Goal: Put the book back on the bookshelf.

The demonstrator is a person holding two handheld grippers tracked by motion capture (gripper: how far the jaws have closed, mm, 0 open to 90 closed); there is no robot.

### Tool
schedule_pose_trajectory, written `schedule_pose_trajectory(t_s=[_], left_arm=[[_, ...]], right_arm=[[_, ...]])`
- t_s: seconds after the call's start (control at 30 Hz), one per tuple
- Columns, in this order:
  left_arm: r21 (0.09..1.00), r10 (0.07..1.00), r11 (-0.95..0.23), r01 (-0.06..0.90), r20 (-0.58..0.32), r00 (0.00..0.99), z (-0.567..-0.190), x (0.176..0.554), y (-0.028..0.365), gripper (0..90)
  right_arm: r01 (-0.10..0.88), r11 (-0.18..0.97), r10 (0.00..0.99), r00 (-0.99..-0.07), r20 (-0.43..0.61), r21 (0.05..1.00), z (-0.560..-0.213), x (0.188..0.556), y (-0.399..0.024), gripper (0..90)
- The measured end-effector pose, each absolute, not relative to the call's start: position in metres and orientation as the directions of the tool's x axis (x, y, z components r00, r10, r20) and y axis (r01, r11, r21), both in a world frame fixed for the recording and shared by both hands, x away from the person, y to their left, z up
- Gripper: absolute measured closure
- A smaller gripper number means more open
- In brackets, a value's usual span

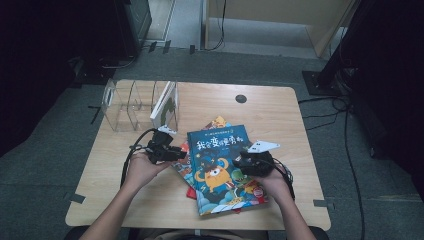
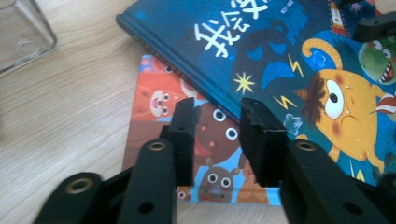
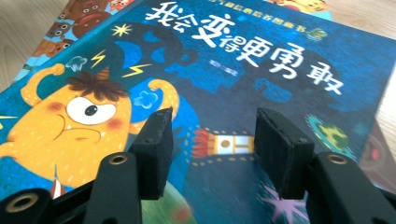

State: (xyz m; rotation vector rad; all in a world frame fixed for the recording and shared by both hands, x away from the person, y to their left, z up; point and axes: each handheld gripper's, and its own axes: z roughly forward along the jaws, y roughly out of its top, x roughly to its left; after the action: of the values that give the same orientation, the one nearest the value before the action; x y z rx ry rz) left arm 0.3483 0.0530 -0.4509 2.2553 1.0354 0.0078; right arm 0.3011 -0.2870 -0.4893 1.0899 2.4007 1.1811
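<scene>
A wooden surface [image 1: 280, 110] carries a small stack of picture books near its front centre. The top one, a blue book [image 1: 225, 167] with a yellow monster and white Chinese title on its cover, lies flat and face up, its long axis running from the person's edge toward the far side, tilted slightly left at the far end; the title sits at the far end, the spine along the left. Beneath it an orange book [image 2: 159, 100] with cartoon animal faces sticks out on the left, and further covers show at the far and near edges. The left gripper [image 1: 165, 149] sits at the blue book's left edge, fingers [image 2: 184, 128] apart and empty, straddling the spine line above the orange cover. The right gripper [image 1: 256, 161] rests over the blue book's right portion, fingers [image 3: 156, 144] spread wide, nothing between them. At the far left stands a clear divided rack [image 1: 125, 105] with one upright book [image 1: 166, 104] in its right compartment.
</scene>
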Motion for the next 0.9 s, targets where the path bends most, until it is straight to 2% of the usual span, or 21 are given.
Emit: schedule_pose_trajectory(t_s=[0.03, 0.13, 0.2, 0.23, 0.37, 0.5, 0.73, 0.9], left_arm=[[0.569, 0.679, -0.474, 0.672, -0.250, 0.690, -0.452, 0.347, 0.052, 67.9], [0.583, 0.670, -0.469, 0.663, -0.253, 0.697, -0.454, 0.346, 0.052, 74.7], [0.587, 0.668, -0.461, 0.666, -0.264, 0.696, -0.456, 0.346, 0.051, 75.5], [0.583, 0.664, -0.461, 0.669, -0.273, 0.696, -0.457, 0.347, 0.051, 77.2], [0.581, 0.657, -0.457, 0.673, -0.289, 0.696, -0.462, 0.348, 0.050, 77.8], [0.581, 0.650, -0.464, 0.668, -0.289, 0.703, -0.465, 0.348, 0.047, 79.6], [0.559, 0.651, -0.470, 0.683, -0.303, 0.696, -0.474, 0.350, 0.046, 88.6], [0.560, 0.645, -0.474, 0.679, -0.304, 0.701, -0.478, 0.350, 0.044, 89.9]], right_arm=[[0.515, 0.391, 0.719, -0.688, 0.096, 0.763, -0.489, 0.301, -0.287, 51.3], [0.518, 0.375, 0.740, -0.667, 0.088, 0.769, -0.489, 0.299, -0.295, 59.3], [0.520, 0.368, 0.747, -0.659, 0.089, 0.771, -0.489, 0.299, -0.297, 61.3], [0.527, 0.362, 0.758, -0.646, 0.086, 0.769, -0.489, 0.299, -0.302, 65.0], [0.539, 0.342, 0.783, -0.616, 0.084, 0.769, -0.491, 0.300, -0.310, 70.9], [0.564, 0.303, 0.829, -0.554, 0.080, 0.768, -0.492, 0.300, -0.323, 82.8], [0.587, 0.272, 0.864, -0.497, 0.074, 0.763, -0.494, 0.305, -0.332, 90.0], [0.603, 0.289, 0.868, -0.493, 0.063, 0.743, -0.497, 0.309, -0.329, 90.0]])
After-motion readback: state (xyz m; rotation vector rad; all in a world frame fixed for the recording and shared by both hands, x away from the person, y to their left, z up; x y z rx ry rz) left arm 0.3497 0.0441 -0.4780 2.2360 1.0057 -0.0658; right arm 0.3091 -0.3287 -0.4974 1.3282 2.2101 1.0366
